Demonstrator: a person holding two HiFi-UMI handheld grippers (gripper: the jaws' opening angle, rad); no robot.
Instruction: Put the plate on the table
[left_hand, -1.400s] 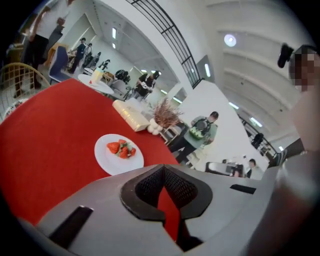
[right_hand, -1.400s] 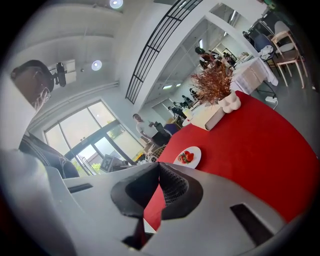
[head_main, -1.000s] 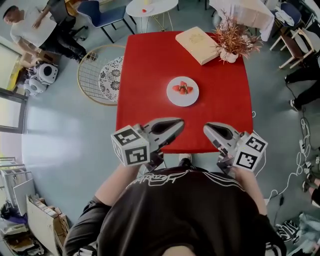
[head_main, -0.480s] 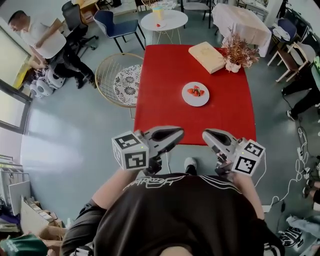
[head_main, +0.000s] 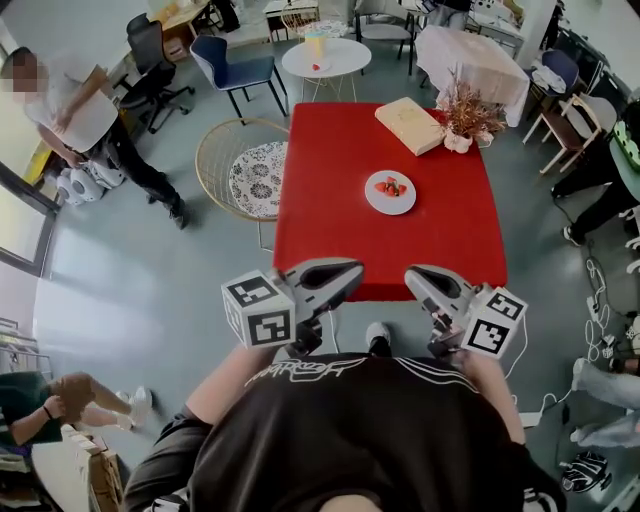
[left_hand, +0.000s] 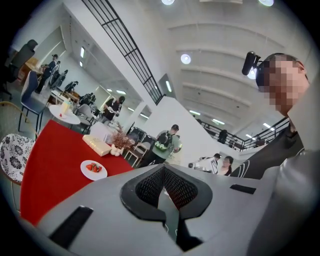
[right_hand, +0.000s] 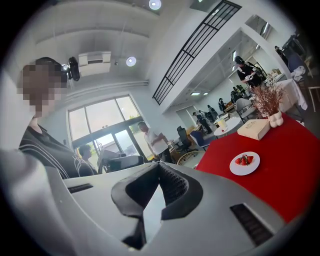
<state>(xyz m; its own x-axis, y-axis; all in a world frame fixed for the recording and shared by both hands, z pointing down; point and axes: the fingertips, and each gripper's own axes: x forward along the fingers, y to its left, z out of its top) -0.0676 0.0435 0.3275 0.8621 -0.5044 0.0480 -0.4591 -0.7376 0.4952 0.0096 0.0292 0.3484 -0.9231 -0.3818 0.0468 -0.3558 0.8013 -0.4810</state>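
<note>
Closest in is the wearer's black shirt with white lettering (head_main: 350, 430). Just ahead of it both hands hold their tools level and side by side (each with its black-and-white marker cube on the outer side). The left gripper (head_main: 354, 268) and the right gripper (head_main: 412, 272) both point toward the near edge of the red square table (head_main: 330, 235). In the left gripper view the dark ribbed fingers (left_hand: 149, 186) meet at their tips with nothing between them. The right gripper view shows its fingers (right_hand: 176, 186) closed in the same way, also empty.

Further out, the white round plate (head_main: 390, 211) sits flat on the table, a little past its middle and well apart from both grippers. It carries a few red strawberries (head_main: 390, 186). Beyond it, toward the far right corner, lies a pale tan rectangular box (head_main: 413, 126). Just beside the box is a small white vase of dried reddish-brown twigs (head_main: 468, 108).

Left of the table, on the grey floor (head_main: 150, 290), stands a round wire-framed chair with a black-and-white patterned cushion (head_main: 250, 170). Farther back are a small round white side table (head_main: 345, 62) and a blue chair (head_main: 235, 65). A person in a white top (head_main: 85, 110) stands at the far left.
</note>
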